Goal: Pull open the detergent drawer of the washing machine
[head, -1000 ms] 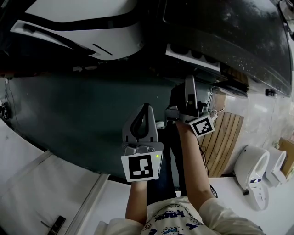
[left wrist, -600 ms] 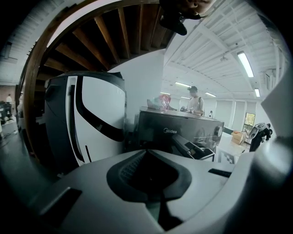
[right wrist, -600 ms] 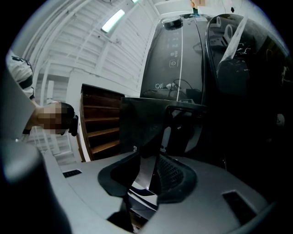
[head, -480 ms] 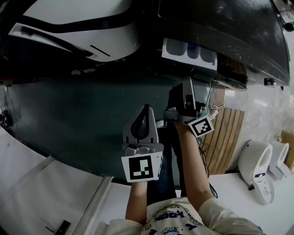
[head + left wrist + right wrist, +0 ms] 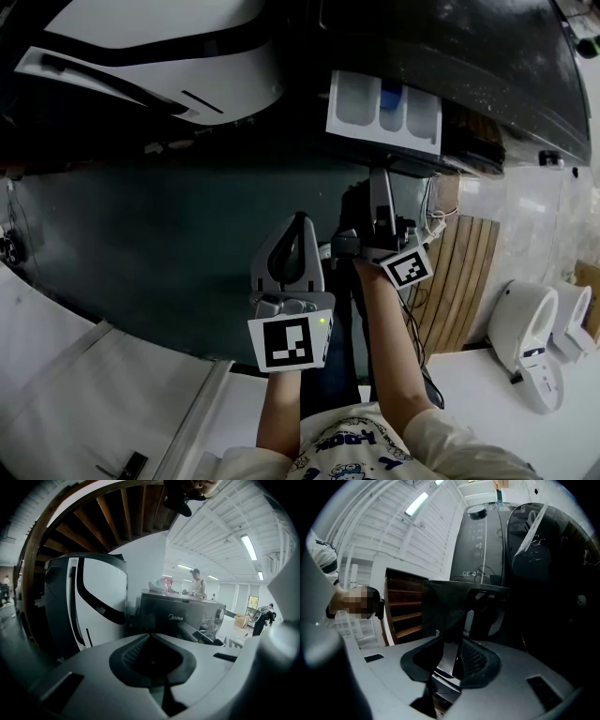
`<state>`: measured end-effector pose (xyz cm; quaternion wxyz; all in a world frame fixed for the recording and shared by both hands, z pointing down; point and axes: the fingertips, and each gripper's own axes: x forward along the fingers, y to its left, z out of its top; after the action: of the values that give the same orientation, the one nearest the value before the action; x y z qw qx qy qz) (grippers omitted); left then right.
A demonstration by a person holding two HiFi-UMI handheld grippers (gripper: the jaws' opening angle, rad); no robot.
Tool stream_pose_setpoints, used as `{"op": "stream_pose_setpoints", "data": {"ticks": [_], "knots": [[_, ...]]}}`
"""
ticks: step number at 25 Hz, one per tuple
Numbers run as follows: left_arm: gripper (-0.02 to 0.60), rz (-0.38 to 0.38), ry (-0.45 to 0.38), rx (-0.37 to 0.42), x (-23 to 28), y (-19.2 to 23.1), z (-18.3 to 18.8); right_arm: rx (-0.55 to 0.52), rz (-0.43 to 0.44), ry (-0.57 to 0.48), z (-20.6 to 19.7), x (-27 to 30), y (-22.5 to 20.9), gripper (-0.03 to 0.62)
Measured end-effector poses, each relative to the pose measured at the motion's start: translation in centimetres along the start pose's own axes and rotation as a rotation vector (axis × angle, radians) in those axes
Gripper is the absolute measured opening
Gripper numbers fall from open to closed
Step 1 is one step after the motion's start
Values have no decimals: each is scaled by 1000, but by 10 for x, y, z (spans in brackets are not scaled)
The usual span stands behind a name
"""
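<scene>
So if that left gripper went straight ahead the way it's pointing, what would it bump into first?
Likely the dark washing machine, at its front corner beside the white appliance. Nothing shows in between, though depth is unclear.

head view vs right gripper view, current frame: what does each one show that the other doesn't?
Head view only: the three open compartments of the white plastic detergent drawer, which is pulled out of the dark washing machine. It also shows the left tool, shut on nothing and clear of the machine.
Right gripper view only: the machine's front seen from below, with the grey control panel and its round dial, the dark round door glass, and a ceiling strip light.
Both: the right tool clamped on the drawer's dark front panel, and the brown wooden slatted panel.
</scene>
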<state>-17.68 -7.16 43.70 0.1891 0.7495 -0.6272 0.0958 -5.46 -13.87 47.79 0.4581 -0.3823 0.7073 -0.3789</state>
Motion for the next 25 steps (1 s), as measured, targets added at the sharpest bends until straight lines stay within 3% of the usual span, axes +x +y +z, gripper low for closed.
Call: {"op": "stream_pose_setpoints", "data": {"ticks": [25], "knots": [[14, -20, 0, -5, -17, -4, -8, 0, 1, 3, -11, -32, 15, 121]]}}
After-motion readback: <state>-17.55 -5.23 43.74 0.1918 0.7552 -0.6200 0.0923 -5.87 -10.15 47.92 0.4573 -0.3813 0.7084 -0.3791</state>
